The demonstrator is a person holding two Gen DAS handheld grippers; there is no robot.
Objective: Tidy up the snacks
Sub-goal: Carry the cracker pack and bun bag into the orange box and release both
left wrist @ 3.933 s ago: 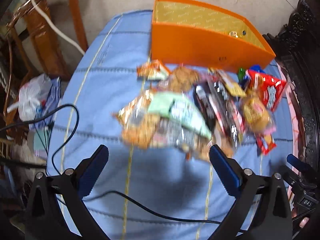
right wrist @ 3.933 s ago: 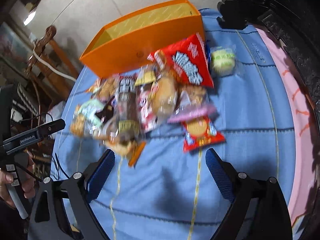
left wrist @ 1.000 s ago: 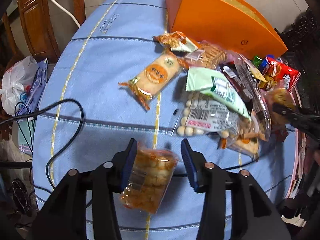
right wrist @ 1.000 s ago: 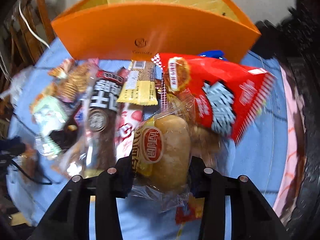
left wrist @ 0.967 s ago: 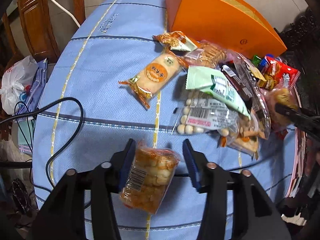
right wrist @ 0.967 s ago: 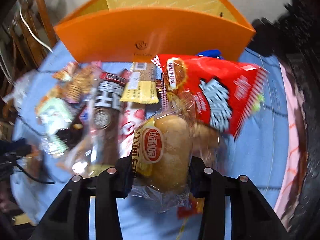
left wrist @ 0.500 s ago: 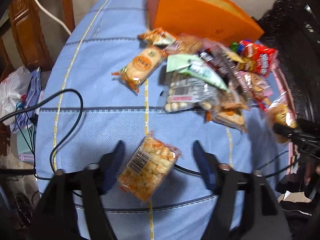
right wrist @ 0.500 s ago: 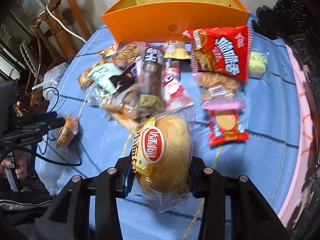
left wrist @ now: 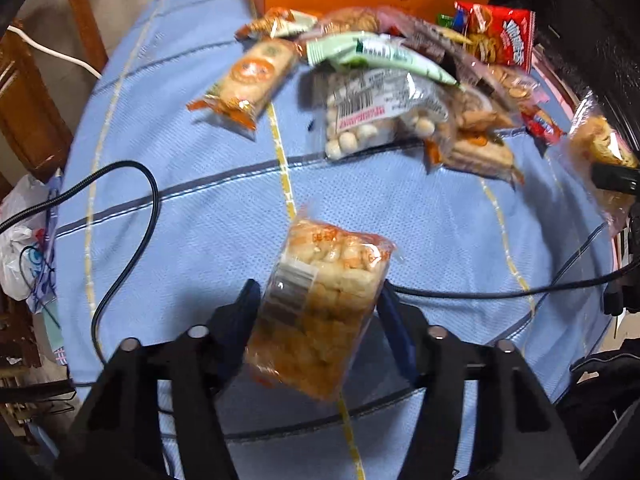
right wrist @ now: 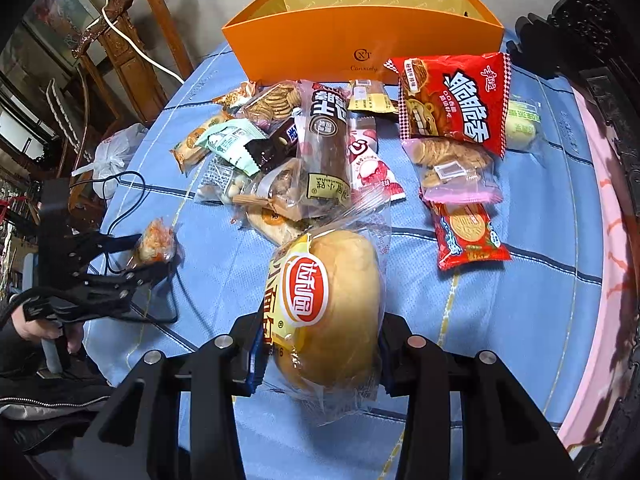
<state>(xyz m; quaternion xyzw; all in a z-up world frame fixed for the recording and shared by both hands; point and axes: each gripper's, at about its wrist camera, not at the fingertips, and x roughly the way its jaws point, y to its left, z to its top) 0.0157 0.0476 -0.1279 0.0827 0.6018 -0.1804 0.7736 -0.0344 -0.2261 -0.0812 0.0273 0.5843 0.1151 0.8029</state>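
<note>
Left gripper [left wrist: 316,304]: jaws part open and closing, with a clear pack of orange-dusted puffed snacks [left wrist: 320,308] between them; both pads sit at the pack's sides, and the pack is tilted over the blue tabletop [left wrist: 192,208]. A barcode label shows on its wrapper; no text is legible.

Right gripper [right wrist: 320,344]: jaws narrowed onto a wrapped bread roll [right wrist: 332,304], pads pressing both sides through the clear film. The wrapper bears a red oval badge with white Chinese characters.

Beyond the grippers, a loose pile of snacks lies mid-tabletop. A red biscuit bag [right wrist: 452,100] with large white Chinese lettering lies just in front of the orange box [right wrist: 360,48]. Below it lies a clear pack of round biscuits [right wrist: 452,160] with a pink edge, then a small red packet [right wrist: 468,232]. A brown chocolate roll pack [right wrist: 324,140], a mint-green sachet [right wrist: 232,144] and a bag of small white balls [left wrist: 380,120] with a barcode sit in the heap.

The orange box stands open at the far edge, marked "Canxiety"-style script, not clearly readable. Its yellow interior appears empty where visible.
</note>
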